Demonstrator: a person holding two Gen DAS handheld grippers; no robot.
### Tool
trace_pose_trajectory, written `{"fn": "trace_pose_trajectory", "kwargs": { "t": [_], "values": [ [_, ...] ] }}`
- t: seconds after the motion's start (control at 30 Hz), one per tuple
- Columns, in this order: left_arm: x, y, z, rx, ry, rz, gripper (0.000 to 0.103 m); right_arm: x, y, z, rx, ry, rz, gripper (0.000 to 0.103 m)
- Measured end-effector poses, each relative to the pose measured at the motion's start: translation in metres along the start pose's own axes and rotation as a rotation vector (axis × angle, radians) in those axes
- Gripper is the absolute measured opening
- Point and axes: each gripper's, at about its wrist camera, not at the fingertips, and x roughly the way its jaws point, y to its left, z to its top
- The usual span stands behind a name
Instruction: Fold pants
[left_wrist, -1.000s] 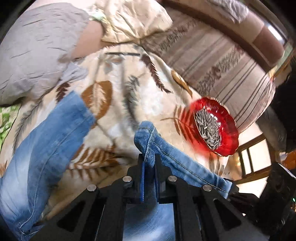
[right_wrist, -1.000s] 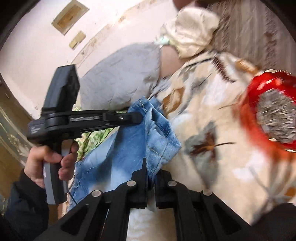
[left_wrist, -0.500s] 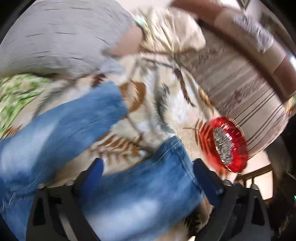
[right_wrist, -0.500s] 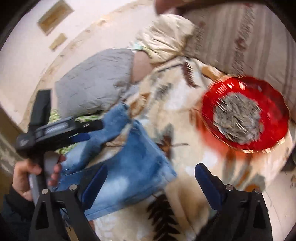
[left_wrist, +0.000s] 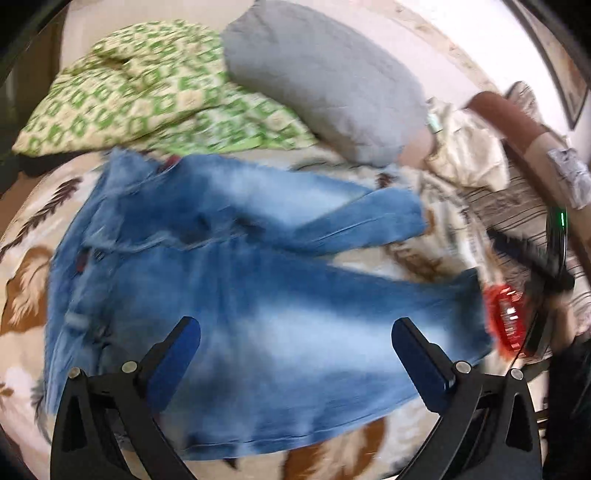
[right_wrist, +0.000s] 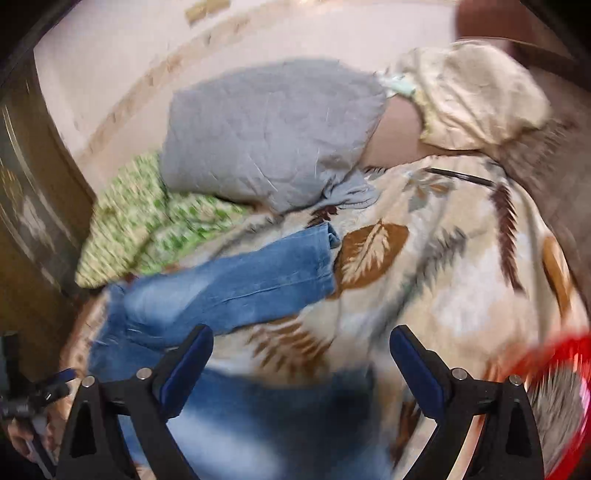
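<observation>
Blue denim pants (left_wrist: 258, 280) lie spread flat on a leaf-patterned blanket (left_wrist: 26, 280), waist at the left and both legs reaching right. My left gripper (left_wrist: 295, 323) hovers open over the nearer leg, with nothing pinched between its blue pads. In the right wrist view the farther leg (right_wrist: 240, 284) runs up to its hem, and the nearer leg lies blurred beneath my right gripper (right_wrist: 301, 332). That gripper is open too and holds nothing. A hand with the left gripper's handle (right_wrist: 22, 406) shows at the lower left edge.
A red dish of seeds (left_wrist: 508, 321) sits by the nearer leg's hem and shows again (right_wrist: 554, 398) in the right wrist view. A grey pillow (left_wrist: 325, 81), a green-patterned pillow (left_wrist: 140, 85) and a cream cloth bundle (right_wrist: 480, 96) lie behind the pants.
Both grippers let go of the denim hems they were pinching and now stand wide open. Both pulled back, and the pants now lie spread out on the blanket.
</observation>
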Motion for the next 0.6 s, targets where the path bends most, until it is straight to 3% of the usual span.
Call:
{"fn": "trace_pose_trajectory", "kwargs": {
  "t": [0.1,0.2,0.47,0.6],
  "values": [
    [0.014,0.002,-0.009,0.06,0.002,0.052,0.103,0.049,0.001,0.029,-0.105,0.125,-0.019,0.098],
    [0.029,-0.007,0.001,0.144,0.007,0.076,0.103,0.08,0.005,0.042,-0.156,0.172,-0.048,0.097],
    [0.1,-0.083,0.076,0.509,-0.049,0.052,0.103,0.136,0.012,0.054,-0.177,0.267,0.0,0.097],
    [0.151,-0.11,0.097,0.588,0.029,0.039,0.103,0.157,0.008,0.056,-0.165,0.294,0.023,0.096]
  ]
}}
